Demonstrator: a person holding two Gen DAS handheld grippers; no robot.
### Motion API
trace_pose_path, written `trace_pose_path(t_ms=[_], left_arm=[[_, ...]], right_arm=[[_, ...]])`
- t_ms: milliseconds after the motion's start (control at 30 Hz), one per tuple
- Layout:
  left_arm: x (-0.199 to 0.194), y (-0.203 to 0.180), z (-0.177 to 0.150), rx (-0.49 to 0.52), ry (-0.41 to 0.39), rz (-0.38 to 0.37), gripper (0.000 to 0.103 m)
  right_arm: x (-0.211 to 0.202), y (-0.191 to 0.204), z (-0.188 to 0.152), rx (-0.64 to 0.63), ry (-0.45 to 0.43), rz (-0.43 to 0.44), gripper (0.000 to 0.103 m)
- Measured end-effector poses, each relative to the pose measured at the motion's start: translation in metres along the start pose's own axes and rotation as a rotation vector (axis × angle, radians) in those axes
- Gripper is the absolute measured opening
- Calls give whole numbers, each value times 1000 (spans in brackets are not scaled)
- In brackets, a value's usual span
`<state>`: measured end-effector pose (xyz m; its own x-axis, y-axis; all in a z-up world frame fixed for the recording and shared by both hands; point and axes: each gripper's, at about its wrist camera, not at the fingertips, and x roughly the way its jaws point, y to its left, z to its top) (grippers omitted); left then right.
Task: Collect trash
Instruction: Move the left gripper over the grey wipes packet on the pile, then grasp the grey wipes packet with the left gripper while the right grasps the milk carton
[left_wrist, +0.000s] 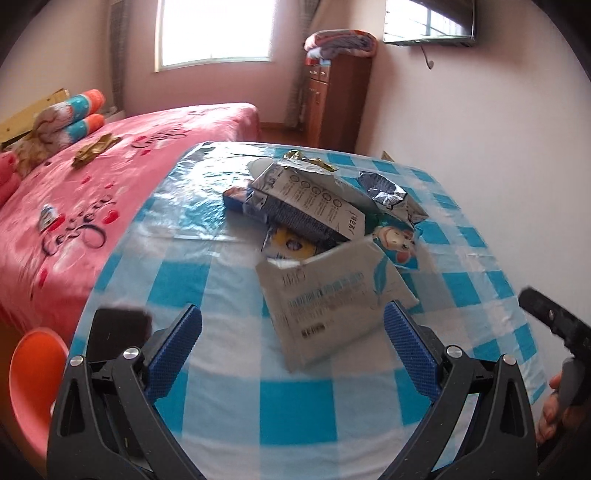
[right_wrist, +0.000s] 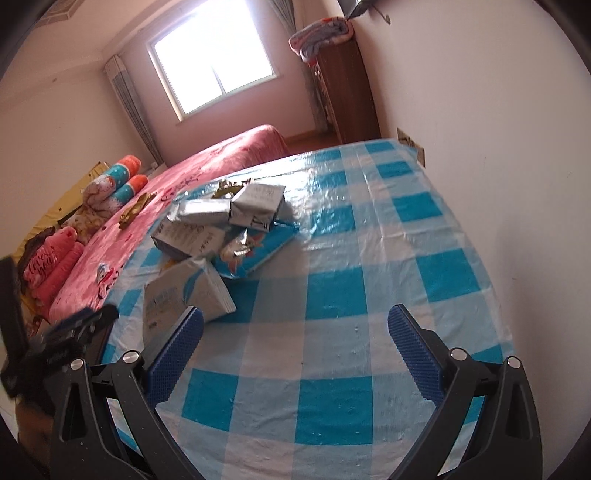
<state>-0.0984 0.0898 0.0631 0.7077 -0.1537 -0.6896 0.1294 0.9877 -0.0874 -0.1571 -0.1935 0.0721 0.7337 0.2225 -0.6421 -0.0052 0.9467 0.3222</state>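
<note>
My left claw (left_wrist: 291, 332) and right claw (right_wrist: 295, 338) both gape, holding nothing. White packet (left_wrist: 332, 306) (print blurred) fronts the counter (right_wrist: 332, 295) pile; one carton (left_wrist: 317, 206) reads "yeyi".

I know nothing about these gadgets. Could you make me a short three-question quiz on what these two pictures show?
1. True or false: the left gripper is clamped on the white-and-teal paper packet.
2. What does the pile of empty wrappers rest on: A pink bedspread, B blue-and-white checked tablecloth, C wooden cabinet?
3. Fill in: the right gripper has its jaws ____.

Key: 1 false, its jaws are spread apart; 2 B; 3 open.
</note>
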Motion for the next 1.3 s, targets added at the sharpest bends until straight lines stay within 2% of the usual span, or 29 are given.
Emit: trace_pose_path(t_ms=[67,133,267,333,367,500,733,800,900,1000,1200,1267,1300], left_arm=[[14,4,10,19,17,-53,99],[29,4,22,54,29,-66,99],[53,-6,37,158,55,-135,99],[62,-15,40,226,93,-187,99],[66,-20,39,263,113,-211,99],[74,-38,25,405,194,-209,99],[58,-51,-9,462,275,-266,99],[51,-57,-15,486,257,-238,99],[53,-58,-11,452,240,-173,99],[57,-58,-3,410,232,-163,99],[79,-74,-4,461,242,-103,99],[83,-73,-3,444,246,-99,98],[84,-73,-2,427,249,-108,95]], right_arm=[[3,-2,-1,4,11,2,99],[6,-4,-2,14,26,7,99],[13,-11,-3,33,53,8,99],[16,-14,-3,39,64,8,99],[17,-16,-3,43,69,6,99],[22,-20,-4,55,78,4,99],[32,-22,-1,60,98,10,99],[33,-20,0,58,100,14,99],[36,-19,1,60,107,19,99],[39,-16,2,61,117,31,99],[43,-14,6,58,127,50,99],[44,-13,9,53,126,51,99],[45,-13,10,52,126,52,99]])
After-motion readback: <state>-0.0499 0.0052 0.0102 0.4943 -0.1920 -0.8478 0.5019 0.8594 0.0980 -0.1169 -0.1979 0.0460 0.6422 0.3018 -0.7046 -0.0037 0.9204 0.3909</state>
